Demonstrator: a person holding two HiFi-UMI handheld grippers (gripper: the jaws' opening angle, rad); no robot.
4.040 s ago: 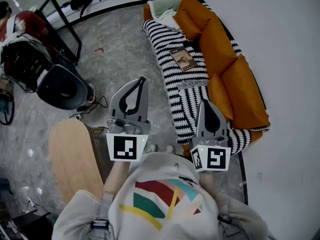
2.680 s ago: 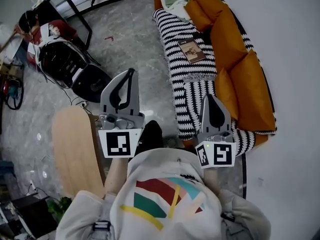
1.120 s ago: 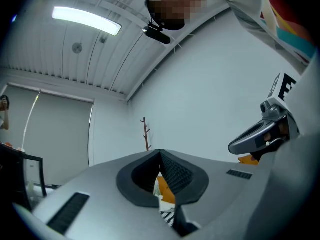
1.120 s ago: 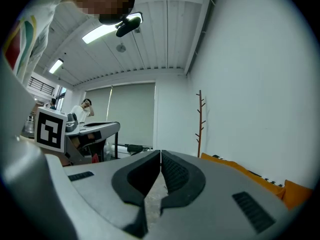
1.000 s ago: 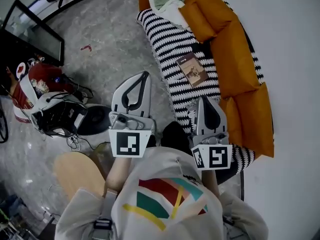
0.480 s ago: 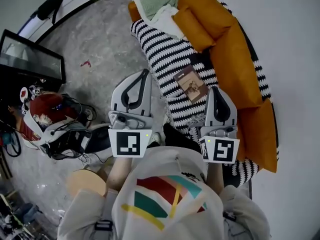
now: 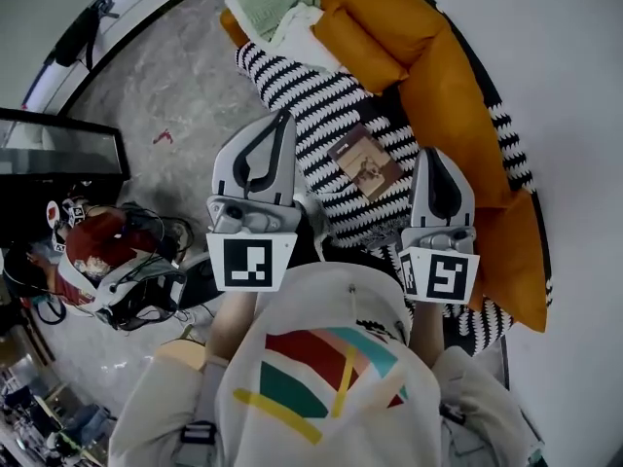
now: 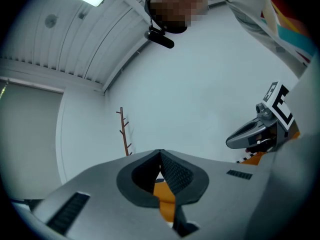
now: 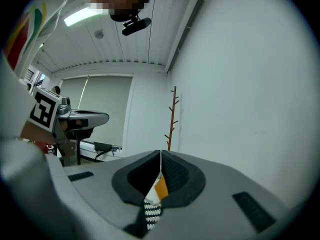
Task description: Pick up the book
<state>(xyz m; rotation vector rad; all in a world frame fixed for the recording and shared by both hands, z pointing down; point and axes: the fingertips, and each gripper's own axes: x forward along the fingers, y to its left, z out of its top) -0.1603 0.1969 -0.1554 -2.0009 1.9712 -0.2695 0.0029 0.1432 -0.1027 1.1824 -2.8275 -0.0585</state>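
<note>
A brown book [image 7: 365, 161] lies flat on the black-and-white striped blanket [image 7: 321, 105] that covers the sofa seat. In the head view my left gripper [image 7: 284, 115] is held out level over the blanket's left edge, left of the book and apart from it. To the book's right, my right gripper [image 7: 434, 152] hangs over the seat near the orange cushions. In the left gripper view the left gripper [image 8: 160, 151] has its pads together with nothing between them. The right gripper [image 9: 160, 152] is likewise shut and empty in its own view. The book shows in neither gripper view.
Orange cushions [image 7: 458, 95] line the sofa back. A pale green and white cloth [image 7: 287, 13] lies at its far end. A red and white machine with cables [image 7: 107, 261] and a black frame [image 7: 58, 144] stand on the grey floor at left. A coat stand [image 9: 171, 116] rises by the white wall.
The person has walked towards the sofa with both grippers held out. The book has come from ahead of the grippers to between them, and the machine on the floor has slid left and back.
</note>
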